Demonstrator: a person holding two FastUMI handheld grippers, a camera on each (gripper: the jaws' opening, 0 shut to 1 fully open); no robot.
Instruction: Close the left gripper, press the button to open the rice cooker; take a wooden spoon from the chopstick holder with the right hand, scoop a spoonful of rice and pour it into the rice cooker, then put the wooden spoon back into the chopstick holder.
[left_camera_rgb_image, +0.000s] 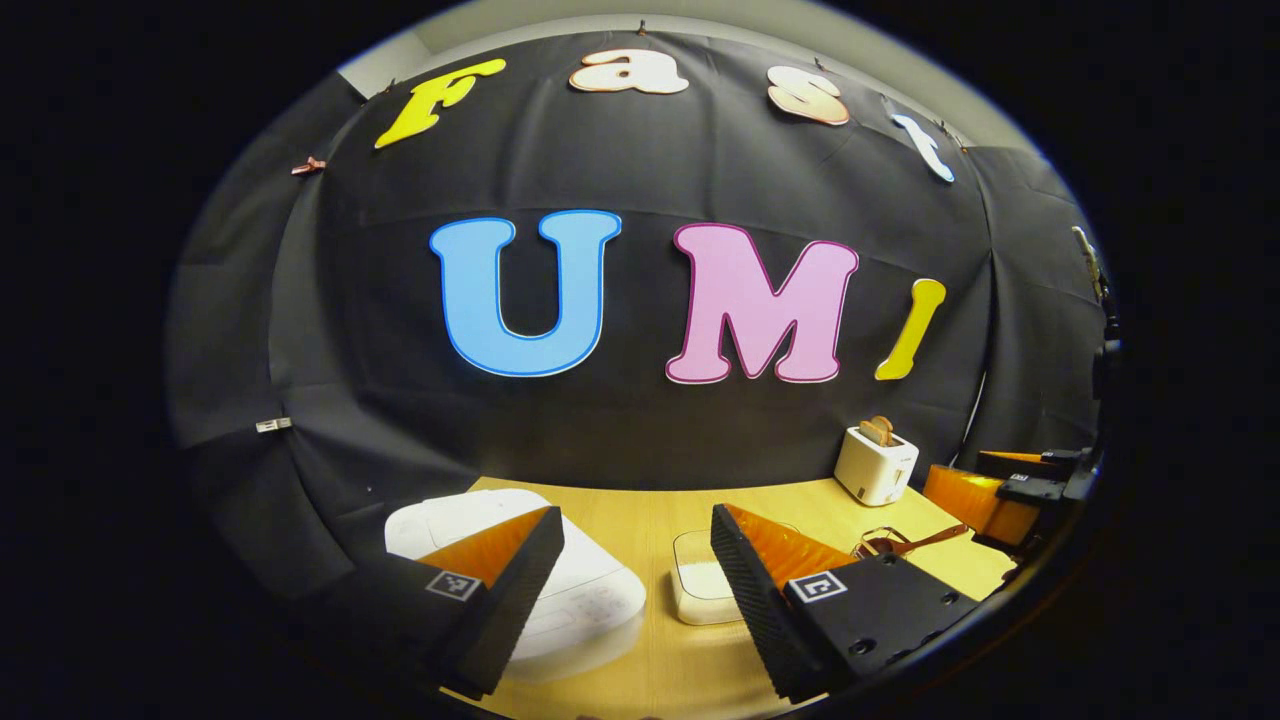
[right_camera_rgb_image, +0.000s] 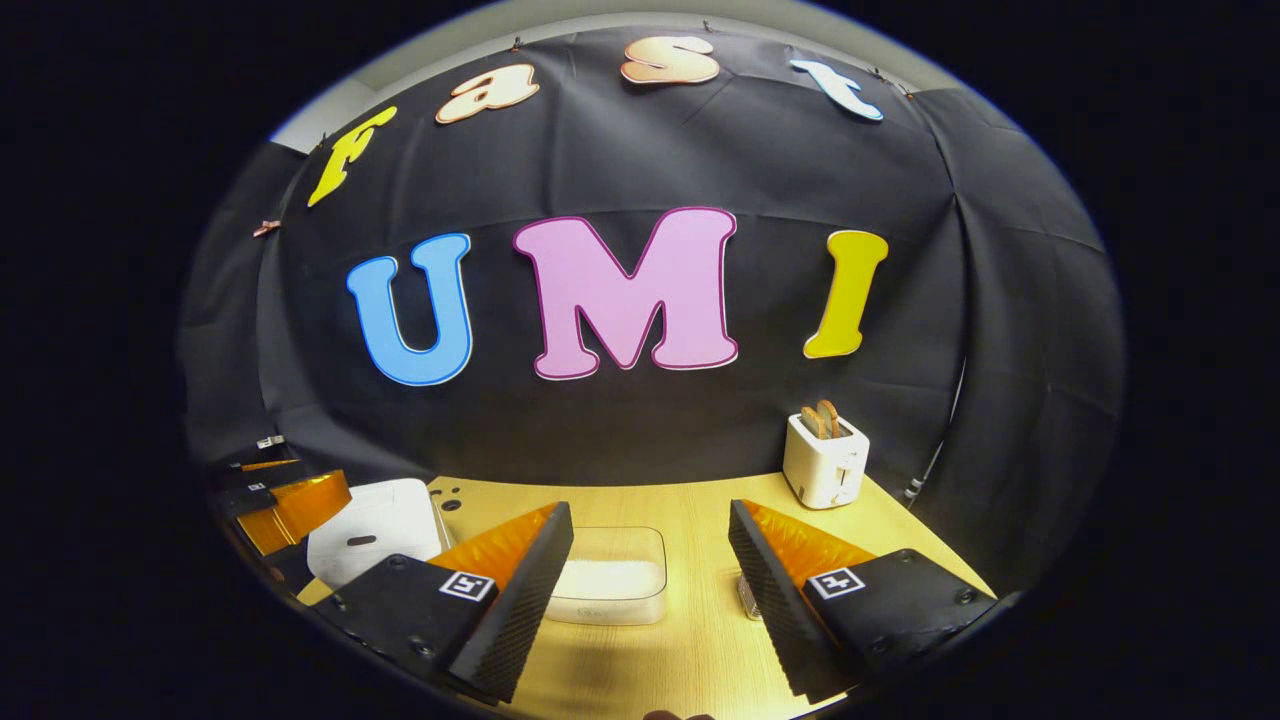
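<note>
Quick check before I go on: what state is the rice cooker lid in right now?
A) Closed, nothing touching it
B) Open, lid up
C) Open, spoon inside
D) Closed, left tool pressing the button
A: the white rice cooker sits on the table with its lid down flat, and the left tool hangs above it with its fingers spread wide, not touching it; the right tool is open too.

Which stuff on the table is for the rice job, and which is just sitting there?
For the job:
white rice cooker with closed lid
clear plastic box of white rice
wooden spoon in glass holder

Just sitting there:
white toaster with toast
</note>
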